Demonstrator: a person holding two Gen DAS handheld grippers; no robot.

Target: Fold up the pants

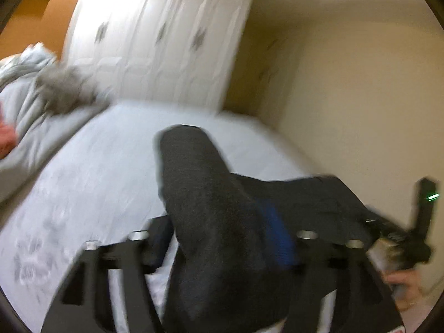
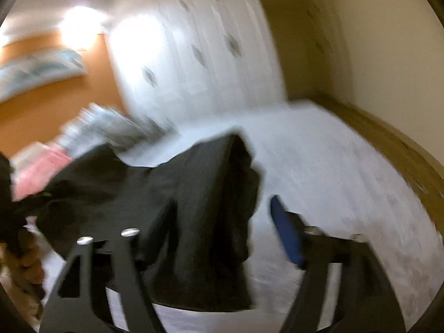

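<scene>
A wide bed (image 1: 83,172) under a pale, faintly patterned sheet carries the dark, soft pants (image 1: 211,208), lying bunched across it. Both views are motion-blurred. The left hand-held gripper (image 1: 222,238) and right hand-held gripper (image 2: 222,233) straddle the cloth, jaws spread, released. The blue pad (image 2: 287,233) stands clear.

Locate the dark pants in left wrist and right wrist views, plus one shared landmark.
Left wrist: dark pants fill lower centre, draped between the left gripper fingers, one leg reaching up over the white bed sheet.
Right wrist: pants centre-left, bunched on the sheet, against the right gripper's left finger.
Shared landmark: white wardrobe with grey diamond marks behind the bed.
</scene>
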